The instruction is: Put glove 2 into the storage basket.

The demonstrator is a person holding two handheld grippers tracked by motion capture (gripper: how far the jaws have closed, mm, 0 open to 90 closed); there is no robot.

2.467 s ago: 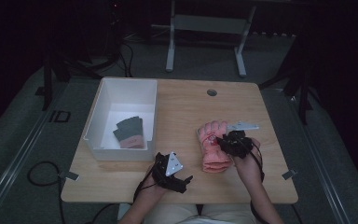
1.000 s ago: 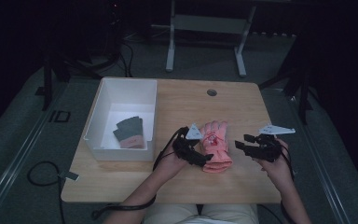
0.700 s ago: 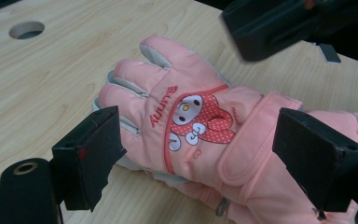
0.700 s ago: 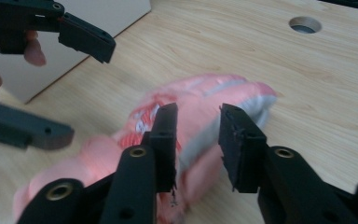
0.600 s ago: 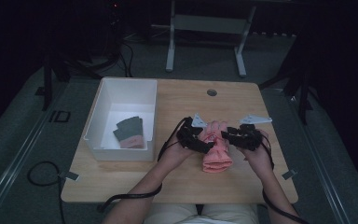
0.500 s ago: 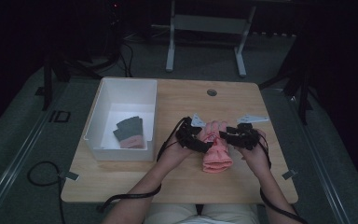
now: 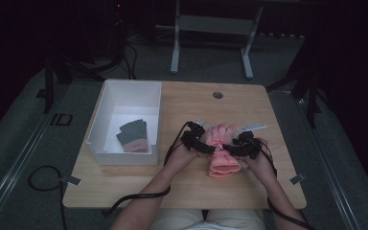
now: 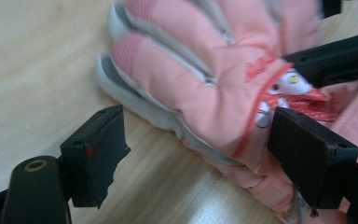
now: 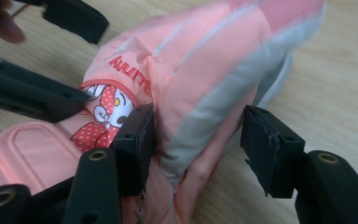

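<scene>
A pink padded glove (image 7: 223,164) with grey trim and a cartoon patch lies on the wooden table (image 7: 182,187), fingers pointing away from me. My left gripper (image 7: 209,147) is at its left side and my right gripper (image 7: 230,149) at its right, facing each other over the middle of the glove. In the left gripper view the left gripper (image 8: 200,154) stands open, its jaws straddling the glove (image 8: 200,70) and its grey edge. In the right gripper view the right gripper (image 9: 198,144) is open around the glove's (image 9: 200,60) other side, one jaw touching the fabric.
A white bin (image 7: 96,129) stands at the table's left with a pair of dark gloves (image 7: 133,135) inside. A round cable hole (image 7: 217,95) sits near the far edge. Cables trail off the near edge.
Both grippers have closed in on the pink glove from its two sides, the right one moving left from the table's right part. In the last half second they barely shift.
</scene>
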